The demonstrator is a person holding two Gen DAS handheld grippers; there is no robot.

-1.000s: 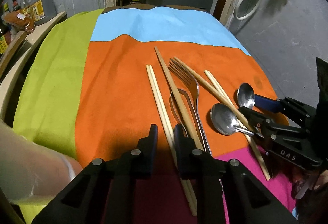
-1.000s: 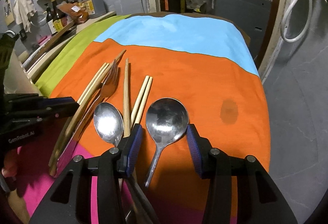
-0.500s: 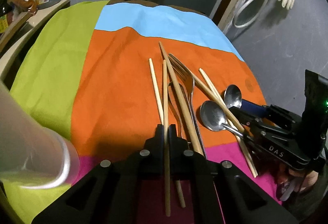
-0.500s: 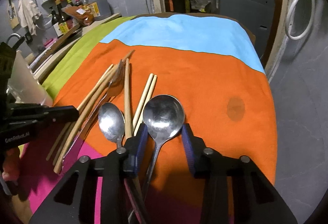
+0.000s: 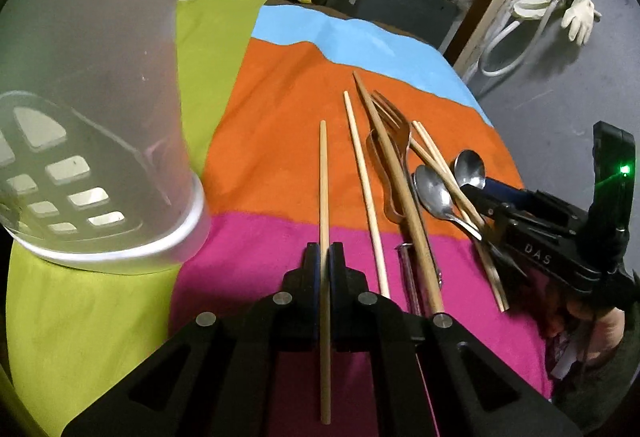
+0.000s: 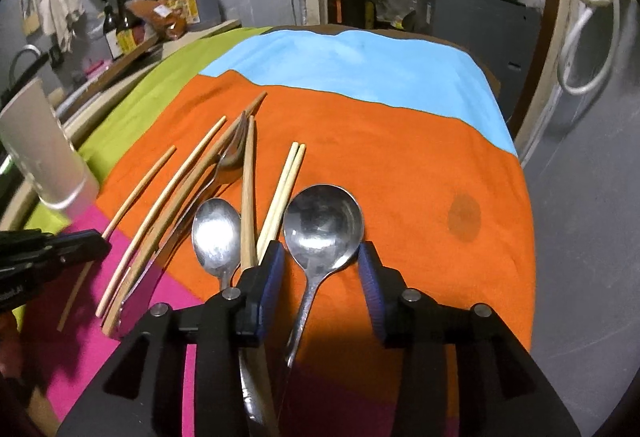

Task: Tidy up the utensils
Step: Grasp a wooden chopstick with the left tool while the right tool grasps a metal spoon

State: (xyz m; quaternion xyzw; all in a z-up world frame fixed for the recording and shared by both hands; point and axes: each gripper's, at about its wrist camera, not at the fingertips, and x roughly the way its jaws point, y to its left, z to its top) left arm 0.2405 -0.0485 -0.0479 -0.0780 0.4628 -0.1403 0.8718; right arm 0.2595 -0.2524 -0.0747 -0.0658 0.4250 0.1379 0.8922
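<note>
Pinching a single pale chopstick [image 5: 323, 197] between its pressed-together fingers, the left gripper [image 5: 324, 257] holds it above the pink band of the tablecloth [image 5: 256, 249], the stick running forward toward the orange band and back past the jaws. Left of that chopstick stands a translucent utensil holder [image 5: 92, 97], tilted in the lens, its base on the green and pink bands. Just right of the chopstick lies a second pale chopstick [image 5: 366, 189], and beyond that a darker wooden chopstick [image 5: 400, 193] lies crossed over a fork [image 5: 394, 121]. Farther right of the held chopstick, a small spoon [image 5: 434, 193] rests beside another pair of pale chopsticks [image 6: 282, 193].

The right gripper [image 6: 320, 265] hovers low over the orange band with its blue-padded fingers [image 6: 270, 277] spread, one on each side of a large spoon [image 6: 322, 225] whose bowl sits between the tips; the pads are not touching it. The spoon's handle runs back under the gripper. All the loose utensils lie right of the held chopstick, between it and the large spoon.
</note>
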